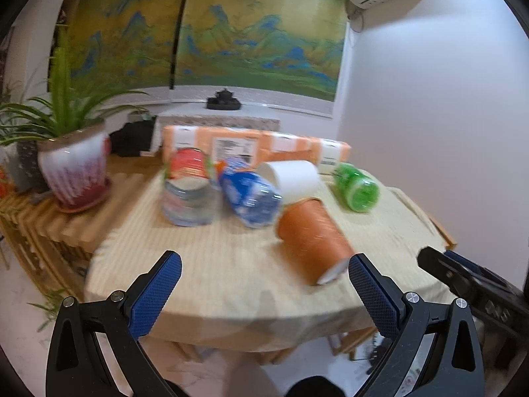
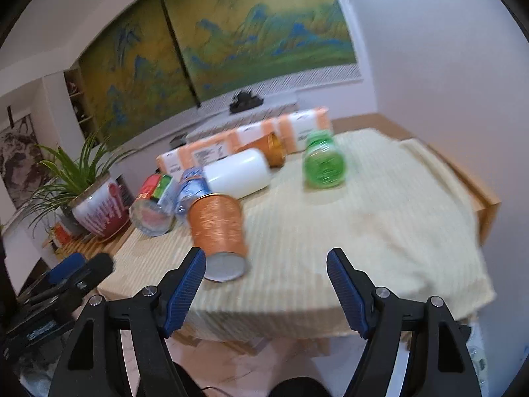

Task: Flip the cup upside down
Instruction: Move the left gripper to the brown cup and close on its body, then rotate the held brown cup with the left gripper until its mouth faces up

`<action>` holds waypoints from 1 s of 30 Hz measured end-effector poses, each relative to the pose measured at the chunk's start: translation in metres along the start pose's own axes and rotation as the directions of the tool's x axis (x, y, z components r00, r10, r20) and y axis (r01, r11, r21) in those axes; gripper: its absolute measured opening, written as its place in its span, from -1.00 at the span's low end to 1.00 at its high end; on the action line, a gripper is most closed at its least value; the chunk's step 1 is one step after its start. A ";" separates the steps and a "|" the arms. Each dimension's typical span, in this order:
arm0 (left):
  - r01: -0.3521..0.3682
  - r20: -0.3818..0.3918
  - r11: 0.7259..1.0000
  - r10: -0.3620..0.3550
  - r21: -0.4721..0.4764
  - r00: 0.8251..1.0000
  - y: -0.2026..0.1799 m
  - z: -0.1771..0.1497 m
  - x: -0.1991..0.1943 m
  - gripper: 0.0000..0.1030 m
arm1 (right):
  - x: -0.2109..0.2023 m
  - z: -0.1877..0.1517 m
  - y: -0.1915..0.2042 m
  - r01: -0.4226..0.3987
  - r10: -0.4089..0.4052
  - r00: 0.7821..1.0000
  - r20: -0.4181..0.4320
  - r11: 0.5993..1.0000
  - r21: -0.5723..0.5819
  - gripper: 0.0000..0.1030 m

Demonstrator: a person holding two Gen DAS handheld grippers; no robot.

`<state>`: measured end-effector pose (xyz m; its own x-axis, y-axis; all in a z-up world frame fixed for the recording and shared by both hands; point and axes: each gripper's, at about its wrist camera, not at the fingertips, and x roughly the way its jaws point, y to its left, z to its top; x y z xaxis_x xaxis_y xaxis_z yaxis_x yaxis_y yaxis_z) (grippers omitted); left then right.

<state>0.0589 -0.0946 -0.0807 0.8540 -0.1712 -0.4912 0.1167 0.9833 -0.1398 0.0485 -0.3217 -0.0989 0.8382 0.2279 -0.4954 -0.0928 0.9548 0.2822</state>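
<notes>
An orange paper cup (image 1: 312, 243) lies on its side on the cream tablecloth (image 1: 215, 264), its base toward me. It also shows in the right wrist view (image 2: 218, 231). A white cup (image 1: 292, 177) lies on its side behind it, also in the right wrist view (image 2: 238, 172). My left gripper (image 1: 264, 281) is open and empty at the table's near edge, the orange cup just inside its right finger. My right gripper (image 2: 266, 284) is open and empty, the orange cup's base close to its left finger (image 2: 185, 284). Both views are blurred.
Lying bottles stand behind the cups: a red-labelled one (image 1: 188, 192), a blue one (image 1: 249, 195), a green one (image 1: 355, 187). Orange boxes (image 1: 258, 147) line the back. A potted plant (image 1: 74, 172) stands at the left. A gold-rimmed orange can (image 2: 272, 149) lies far back.
</notes>
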 end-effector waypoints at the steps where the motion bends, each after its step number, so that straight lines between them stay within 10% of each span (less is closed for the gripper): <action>1: 0.013 -0.013 1.000 -0.013 -0.004 1.000 -0.008 -0.001 0.006 0.99 | -0.007 -0.002 -0.004 0.018 -0.018 1.000 0.015 1.000 -0.008 0.41; 17: -0.055 -0.047 0.998 0.053 -0.038 0.997 -0.064 -0.010 0.084 0.96 | -0.043 -0.013 -0.048 0.106 -0.108 0.991 0.076 0.994 0.033 0.42; 30: -0.071 -0.071 0.997 0.071 0.000 0.995 -0.069 -0.020 0.107 0.32 | -0.042 -0.012 -0.059 0.096 -0.100 0.992 0.075 0.994 0.059 0.41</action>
<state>0.1322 -0.1817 -0.1410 0.8222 -0.1049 -0.5594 0.0554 0.9930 -0.1048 0.0120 -0.3850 -0.1047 0.8814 0.1159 -0.4579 0.0199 0.9594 0.2812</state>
